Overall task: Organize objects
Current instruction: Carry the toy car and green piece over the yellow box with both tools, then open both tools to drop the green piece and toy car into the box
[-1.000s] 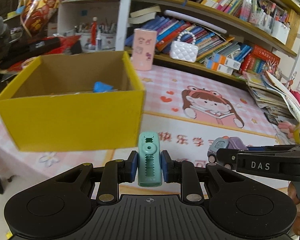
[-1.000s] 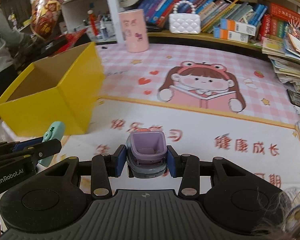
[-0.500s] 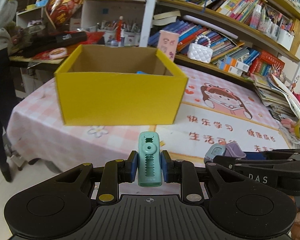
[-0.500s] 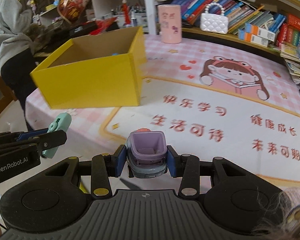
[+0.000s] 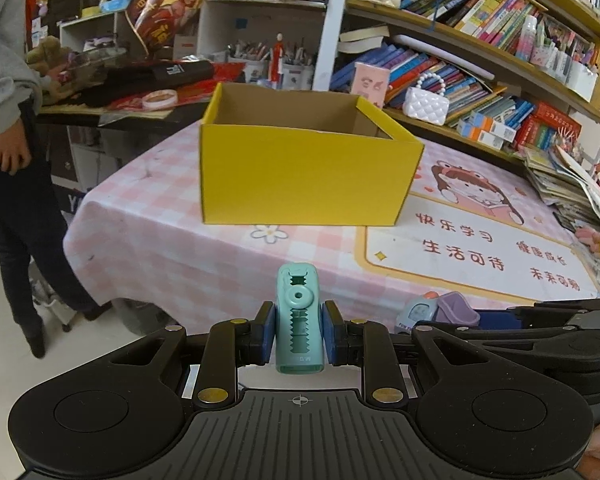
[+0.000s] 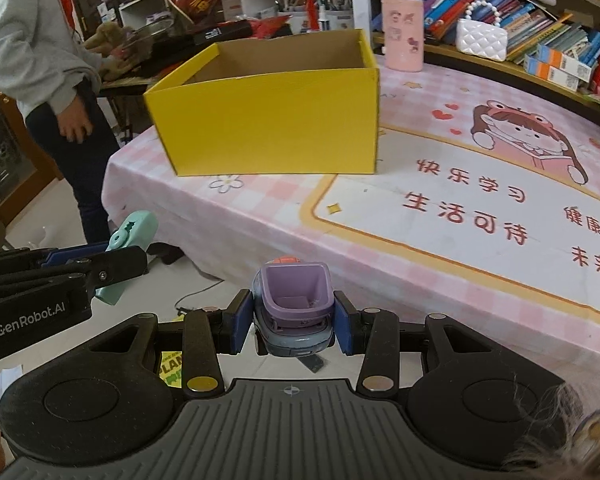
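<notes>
So from the left wrist view, the left gripper [image 5: 299, 332] is clamped on a mint-green correction tape dispenser [image 5: 299, 320], standing upright between the blue pads with its long axis pointing up and forward. The yellow box [image 5: 304, 176] sits dead ahead and well apart, on the pink checked tablecloth [image 5: 172, 248], top open. The right gripper [image 5: 452, 320] pokes in low on the right with its toy, level with the left one.

Switching to the right wrist view, the right gripper [image 6: 293, 322] is pinching a little purple-and-grey toy car [image 6: 294, 312] by its sides, jaws only partway closed around it. The box [image 6: 268, 120] lies ahead and a bit left here, also well apart, past the table's edge. The left gripper [image 6: 112, 260] and its dispenser [image 6: 130, 248] show at the left, just beside.

My guess: both need to go forward and over the rim before letting go. Neither hand looks clearly nearer, though the box lies more squarely in line with the left one.
</notes>
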The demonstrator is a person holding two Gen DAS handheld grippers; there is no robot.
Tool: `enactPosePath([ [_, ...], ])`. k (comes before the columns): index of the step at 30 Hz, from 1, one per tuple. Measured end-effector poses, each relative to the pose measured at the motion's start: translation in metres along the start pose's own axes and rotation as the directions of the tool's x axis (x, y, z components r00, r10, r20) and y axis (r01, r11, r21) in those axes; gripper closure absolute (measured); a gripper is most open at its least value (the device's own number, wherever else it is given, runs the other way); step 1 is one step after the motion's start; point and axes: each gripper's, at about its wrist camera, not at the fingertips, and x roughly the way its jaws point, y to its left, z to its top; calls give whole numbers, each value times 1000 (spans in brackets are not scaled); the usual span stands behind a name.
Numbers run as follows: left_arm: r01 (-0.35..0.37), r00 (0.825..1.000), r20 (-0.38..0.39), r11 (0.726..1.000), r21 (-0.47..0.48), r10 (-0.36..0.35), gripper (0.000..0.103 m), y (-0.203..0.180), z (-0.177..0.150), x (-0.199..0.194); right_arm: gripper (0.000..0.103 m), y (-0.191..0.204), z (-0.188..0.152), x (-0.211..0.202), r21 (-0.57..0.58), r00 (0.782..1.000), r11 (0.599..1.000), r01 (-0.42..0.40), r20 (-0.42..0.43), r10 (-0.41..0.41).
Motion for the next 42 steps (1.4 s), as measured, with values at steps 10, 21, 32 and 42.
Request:
enactPosePath([
  [10, 35, 999, 34, 999, -8, -34, 80, 5, 16, 4, 64, 3, 9, -4, -9, 999, 999, 38, 34, -37],
  [21, 19, 976, 215, 999, -34, -11, 80, 6, 106, 34, 64, -26, 92, -6, 30, 974, 999, 27, 225, -33],
  [32, -71, 969, 236, 997, -38, 78, 80, -5, 149, 99, 64, -46, 178, 44, -67, 959, 998, -9, 282, 28],
  [42, -156, 980, 118, 986, -66, 163, 80, -8, 145, 152, 64, -46, 207, 99, -182, 974, 981, -66, 201, 103],
])
